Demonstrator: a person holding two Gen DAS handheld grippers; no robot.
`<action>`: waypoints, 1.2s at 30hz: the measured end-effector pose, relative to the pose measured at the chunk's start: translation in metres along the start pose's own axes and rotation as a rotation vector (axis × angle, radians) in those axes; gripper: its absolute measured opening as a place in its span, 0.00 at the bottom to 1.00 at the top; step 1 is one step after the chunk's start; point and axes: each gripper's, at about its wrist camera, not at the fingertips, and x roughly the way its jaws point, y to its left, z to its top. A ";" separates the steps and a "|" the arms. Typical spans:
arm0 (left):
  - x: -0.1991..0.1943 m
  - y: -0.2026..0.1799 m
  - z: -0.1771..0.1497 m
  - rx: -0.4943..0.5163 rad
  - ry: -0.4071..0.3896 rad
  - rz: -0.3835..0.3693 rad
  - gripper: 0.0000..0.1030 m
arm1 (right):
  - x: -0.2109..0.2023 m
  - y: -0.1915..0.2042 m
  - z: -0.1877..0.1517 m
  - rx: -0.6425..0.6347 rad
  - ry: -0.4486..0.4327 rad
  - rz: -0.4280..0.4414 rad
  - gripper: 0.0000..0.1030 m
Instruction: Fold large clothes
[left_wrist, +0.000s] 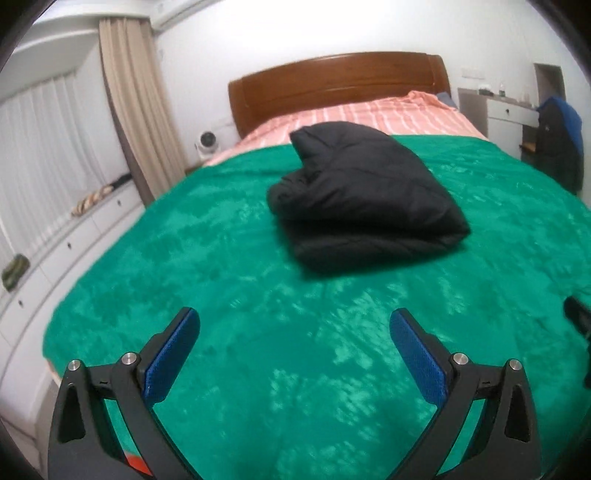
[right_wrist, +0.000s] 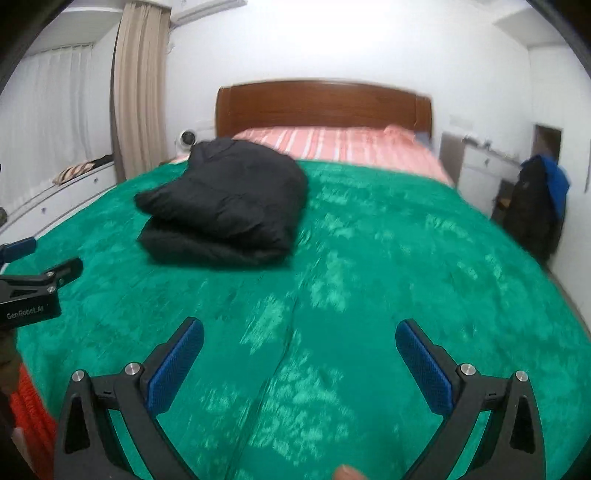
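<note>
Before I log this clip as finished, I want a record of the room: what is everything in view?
Folded jacket: one, black, on the green blanket, mid-bed.
Green blanket: one, covering most of the bed.
Striped sheet: one, pink and white, at the head end.
Headboard: one, brown wood, against the wall.
Curtain: one, beige, left of the bed.
Small fan: one, white, beside the headboard.
Hanging coats: dark with blue, right side.
Left gripper: jaws open, holding nothing.
Right gripper: jaws open, holding nothing.
</note>
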 end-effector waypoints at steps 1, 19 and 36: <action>-0.002 0.000 0.002 -0.001 0.006 -0.011 1.00 | 0.001 -0.001 -0.001 -0.002 0.027 0.021 1.00; -0.013 0.001 -0.001 -0.089 0.097 -0.055 1.00 | -0.028 0.013 0.017 0.008 0.170 -0.069 1.00; -0.037 -0.018 0.010 -0.061 0.106 -0.024 1.00 | -0.058 0.016 0.023 -0.065 0.175 -0.112 1.00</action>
